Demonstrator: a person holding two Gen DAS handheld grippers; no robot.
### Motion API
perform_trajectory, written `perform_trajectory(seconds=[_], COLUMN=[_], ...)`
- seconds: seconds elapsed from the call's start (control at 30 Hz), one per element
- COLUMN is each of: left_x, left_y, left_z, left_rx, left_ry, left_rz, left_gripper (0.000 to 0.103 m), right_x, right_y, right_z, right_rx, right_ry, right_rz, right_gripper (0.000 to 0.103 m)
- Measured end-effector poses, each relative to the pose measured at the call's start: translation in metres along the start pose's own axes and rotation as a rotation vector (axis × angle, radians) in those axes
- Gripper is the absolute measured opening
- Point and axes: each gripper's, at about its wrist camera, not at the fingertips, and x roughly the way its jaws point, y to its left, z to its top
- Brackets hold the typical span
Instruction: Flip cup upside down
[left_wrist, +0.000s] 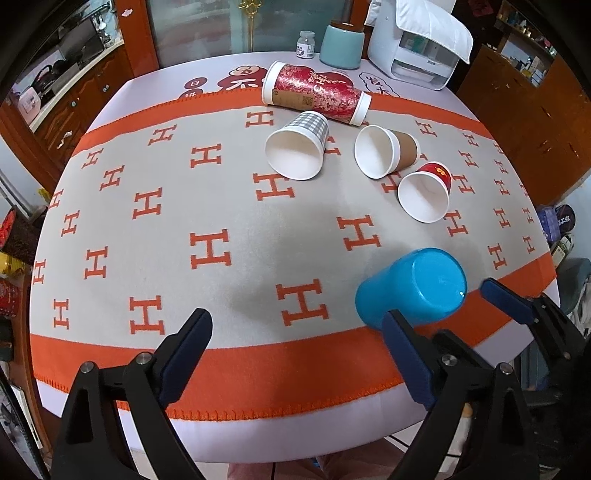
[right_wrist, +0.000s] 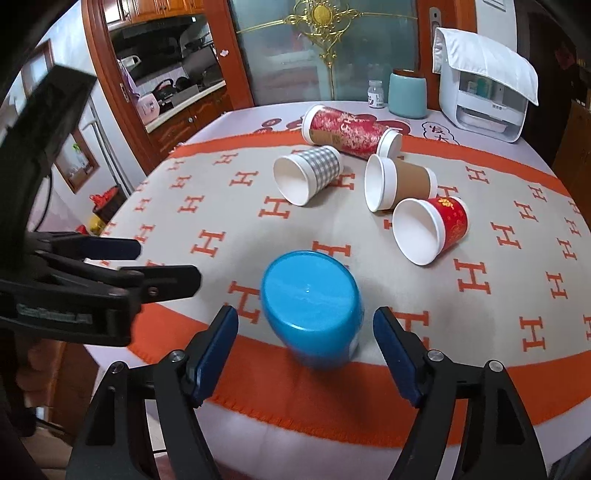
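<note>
Blue cup (right_wrist: 314, 325) is seen low centre, base up, between the right gripper's (right_wrist: 306, 350) wide-spread jaws, untouched. The left gripper (left_wrist: 295, 358) is likewise held wide, empty.

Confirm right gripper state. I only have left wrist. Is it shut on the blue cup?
Observer: No. The right wrist view shows the right gripper open, with the blue cup between its fingers and a gap on each side.
Operator: Left gripper's finger overlaps the cup in my frame. Touching?
Observer: No. From the right wrist view the left gripper sits off to the cup's left, with bare cloth showing between them.
</note>
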Motion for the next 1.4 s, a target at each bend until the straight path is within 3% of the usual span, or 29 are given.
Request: perform_trajectory(seconds=[0.3,0.37,0.6,0.77,1.4], left_x=[-0.030,-0.039,-0.073,-0.090,-0.125], left_y=[-0.019,-0.024,-0.041,-0.052,-0.082], left_z=[-0.003,-0.004,-0.006,-0.008,-0.012], left_rx=[0.003,0.006,0.003,-0.004,-0.018], left_ry=[-0.055,-0.071,-0.151,-0.182,-0.289], left_rz=[0.011,0.011,0.012,0.041,0.089], left_gripper=[0.095,0.100,0.101,0.102,0.102], right_x=[-0.066,-0.080,-0.116,-0.140,-0.206], right_y=[-0.018,-0.026,-0.048,-0.046,-0.045], right_z=[0.010,0.015,0.021,0.021,0.037], right_rx=[0.125,0.166,0.276,0.249,0.196], right_ry=[-0.023,-0.011,0.047,0.018,-0.090], right_rz=[0.028,0.006,-0.023,-0.070,-0.103], right_gripper=[0.077,0.077,0.079,0.084,0.085])
